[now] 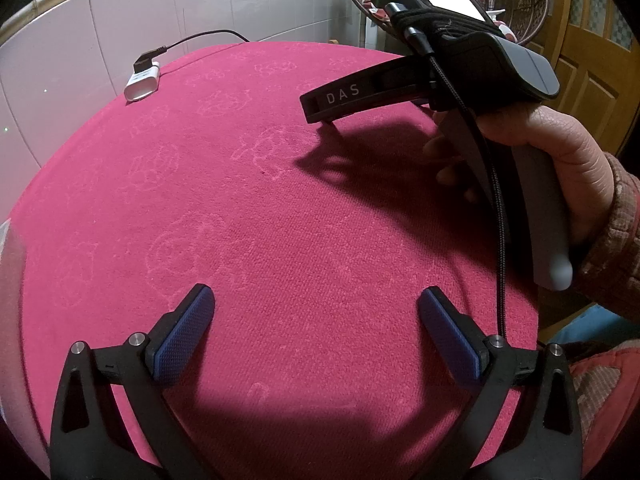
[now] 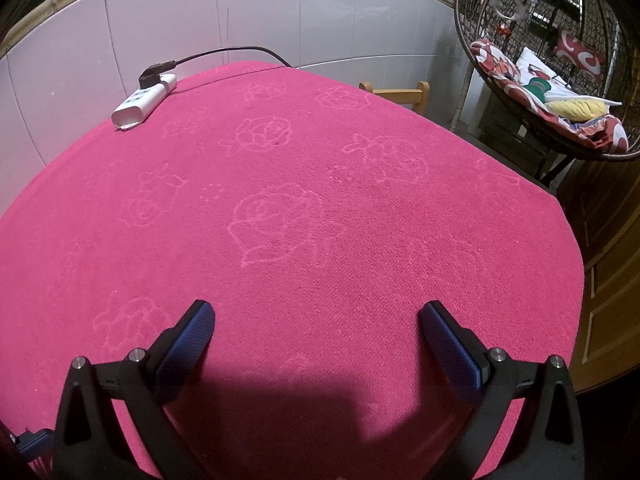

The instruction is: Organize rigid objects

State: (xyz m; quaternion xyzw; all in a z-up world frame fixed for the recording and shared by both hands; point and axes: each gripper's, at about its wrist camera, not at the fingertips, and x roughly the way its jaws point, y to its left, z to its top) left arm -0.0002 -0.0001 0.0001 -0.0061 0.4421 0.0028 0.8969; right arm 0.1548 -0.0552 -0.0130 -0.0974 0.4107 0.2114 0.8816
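Worktop (image 2: 360,260): pink cloth covering it | power strip (image 2: 144,102) lying by tiled wall (image 2: 280,12) | left tool (image 1: 316,320), right tool (image 2: 316,328): both hovering released, gripping nothing | hanging chair (image 2: 552,80) standing right

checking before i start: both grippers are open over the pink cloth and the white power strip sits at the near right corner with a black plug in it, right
Not quite. The white power strip with the black plug lies at the far left corner of the pink cloth, as the right wrist view shows. Both the left gripper and right gripper are open.
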